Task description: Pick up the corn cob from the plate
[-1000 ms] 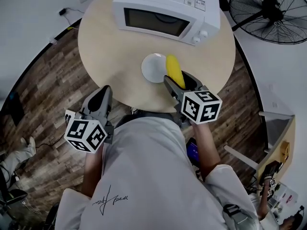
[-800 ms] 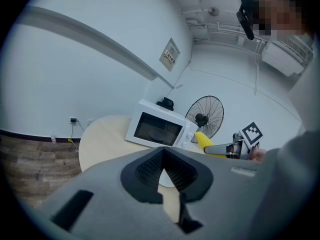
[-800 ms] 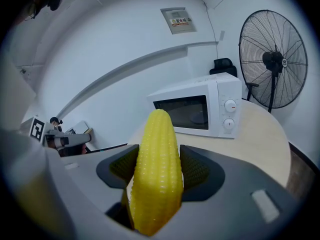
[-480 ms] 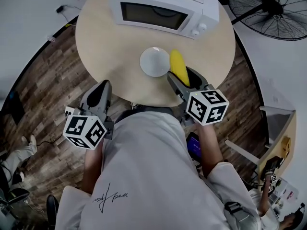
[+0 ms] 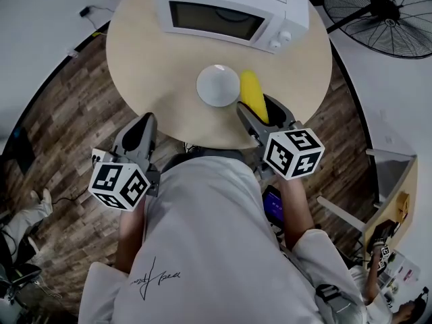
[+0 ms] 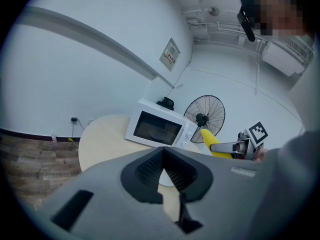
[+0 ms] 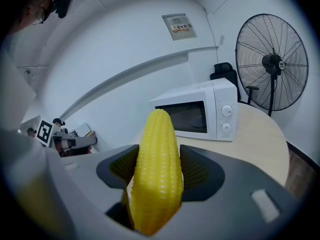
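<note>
Right hand-held gripper [image 7: 159, 170] clamping corn cob [image 7: 157, 134], base hidden between jaws

A round pale wooden table [image 5: 148, 66] stands on dark plank floor [image 5: 67, 133]; a white microwave oven [image 5: 229, 9] on its far side, a black pedestal fan [image 5: 378, 9] beyond its right edge, white walls [image 7: 100, 49] behind

Yellow corn cob [image 7: 157, 171] between jaws, off plate [image 5: 218, 85]

The right hand-held gripper [image 5: 258, 111] apparently grips the corn cob [image 5: 250, 90].
</note>
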Demonstrator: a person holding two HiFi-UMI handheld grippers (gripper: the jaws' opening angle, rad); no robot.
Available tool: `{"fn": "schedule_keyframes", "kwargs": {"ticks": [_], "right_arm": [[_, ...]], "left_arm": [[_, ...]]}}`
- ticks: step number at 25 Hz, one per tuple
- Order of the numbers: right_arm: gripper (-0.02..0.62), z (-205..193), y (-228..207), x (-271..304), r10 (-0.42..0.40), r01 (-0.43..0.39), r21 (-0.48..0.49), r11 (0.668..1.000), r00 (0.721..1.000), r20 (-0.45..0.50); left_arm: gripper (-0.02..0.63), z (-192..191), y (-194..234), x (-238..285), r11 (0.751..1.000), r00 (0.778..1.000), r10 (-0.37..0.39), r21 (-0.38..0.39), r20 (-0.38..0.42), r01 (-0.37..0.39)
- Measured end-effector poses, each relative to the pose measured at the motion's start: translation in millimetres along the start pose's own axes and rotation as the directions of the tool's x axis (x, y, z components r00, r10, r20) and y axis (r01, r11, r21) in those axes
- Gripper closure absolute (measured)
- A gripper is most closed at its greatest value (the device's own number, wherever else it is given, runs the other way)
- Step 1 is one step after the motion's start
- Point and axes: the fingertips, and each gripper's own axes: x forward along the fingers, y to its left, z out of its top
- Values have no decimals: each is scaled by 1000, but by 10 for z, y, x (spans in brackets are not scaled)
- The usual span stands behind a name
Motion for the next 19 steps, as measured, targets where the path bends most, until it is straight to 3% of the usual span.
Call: {"fn": "schedule_keyframes", "kwargs": {"ticks": [19], "right_arm": [[327,-71,36,-14,4,-4,11,1000,1000,-15]], "left_arm": [[615,-43,-13,-60,1000,1000,-2,0,-3,2]]}}
